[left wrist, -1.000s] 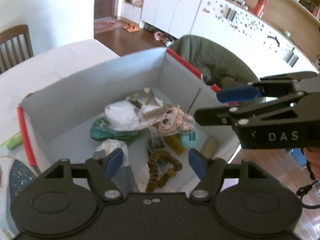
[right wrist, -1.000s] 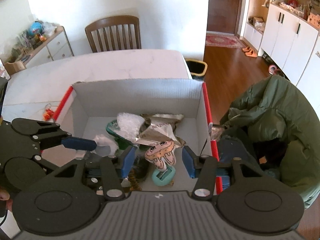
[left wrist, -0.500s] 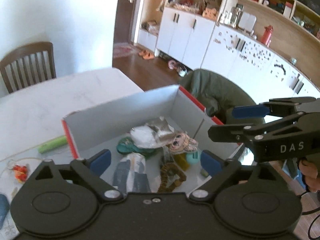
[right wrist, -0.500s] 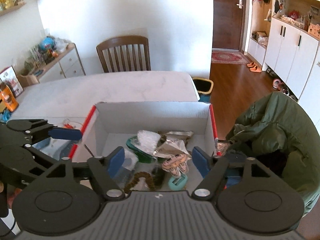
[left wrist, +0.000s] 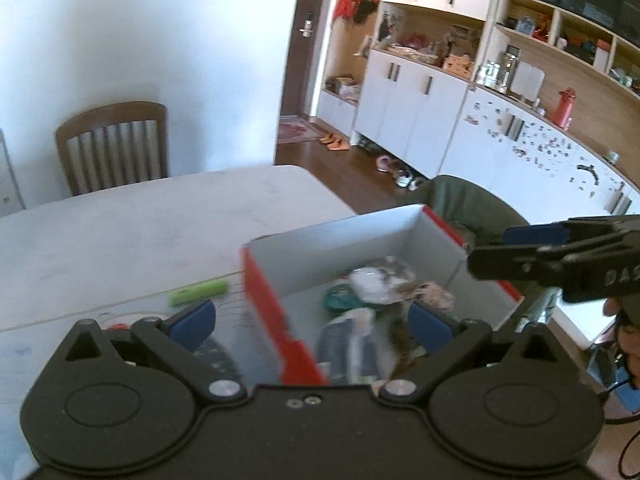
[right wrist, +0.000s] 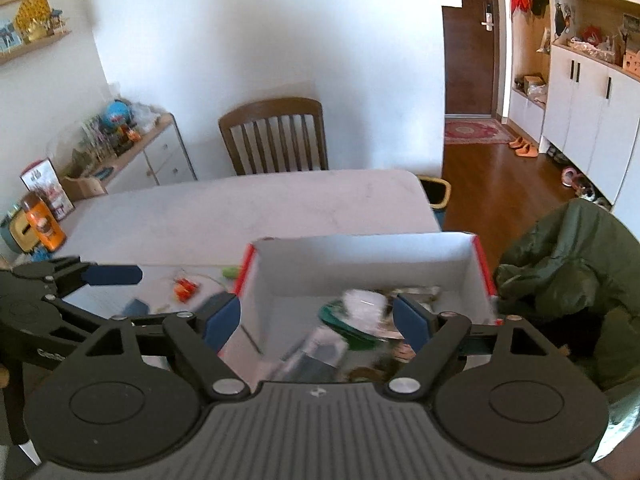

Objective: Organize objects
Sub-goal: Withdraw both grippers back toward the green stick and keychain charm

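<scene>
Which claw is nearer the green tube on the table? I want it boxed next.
Left. The left claw hangs open just short of the green tube, straddling the box's red wall. The right claw is open over the box interior, beyond that wall from the tube.

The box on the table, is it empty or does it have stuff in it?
It has things in it. The open box holds a green item, a white plastic bag and other blurred pieces on its floor.

Only "DAS" can be made out, printed in pale letters on the black body of the right gripper (left wrist: 532, 236). Everything else with print on it is too blurred to be read.
</scene>
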Demonstrator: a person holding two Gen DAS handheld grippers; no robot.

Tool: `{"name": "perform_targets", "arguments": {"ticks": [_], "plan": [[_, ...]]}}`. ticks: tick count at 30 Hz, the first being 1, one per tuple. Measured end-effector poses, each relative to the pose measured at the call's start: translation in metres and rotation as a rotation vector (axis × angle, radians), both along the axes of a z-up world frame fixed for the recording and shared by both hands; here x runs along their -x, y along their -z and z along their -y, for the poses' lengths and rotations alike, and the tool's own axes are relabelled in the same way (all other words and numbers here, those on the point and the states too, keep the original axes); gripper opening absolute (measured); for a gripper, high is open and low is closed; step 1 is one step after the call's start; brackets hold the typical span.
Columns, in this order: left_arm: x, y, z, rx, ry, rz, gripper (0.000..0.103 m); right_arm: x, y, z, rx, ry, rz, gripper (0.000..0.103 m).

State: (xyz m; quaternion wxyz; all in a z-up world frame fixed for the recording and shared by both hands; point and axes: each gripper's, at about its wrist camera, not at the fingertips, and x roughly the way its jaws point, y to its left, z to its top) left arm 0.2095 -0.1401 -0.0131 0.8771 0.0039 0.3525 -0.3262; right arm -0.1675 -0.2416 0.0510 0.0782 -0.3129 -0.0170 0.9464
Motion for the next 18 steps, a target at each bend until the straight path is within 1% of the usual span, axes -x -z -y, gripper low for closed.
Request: {"name": "perform_targets", "arguments": {"ticks": [6, 11, 15, 18], "plan": [[-0.014, 0.006, -0.042, -0.017, -0.037, 0.001, 0.102, 0.020, 0.011, 0.036, 0.012, 0.001, 0.003, 0.084], [-0.024, 0.017, -0.076, -0.031, -0.092, 0.043, 0.102, 0.039, 0.025, 0.062, 0.023, 0.020, 0.012, 0.084], [-0.029, 0.029, -0.095, -0.052, -0.099, 0.083, 0.102, 0.055, 0.039, 0.083, 0.009, 0.041, 0.030, 0.084], [-0.038, 0.041, -0.111, -0.041, -0.100, 0.055, 0.103, 0.070, 0.050, 0.098, -0.003, 0.047, 0.041, 0.084]]}}
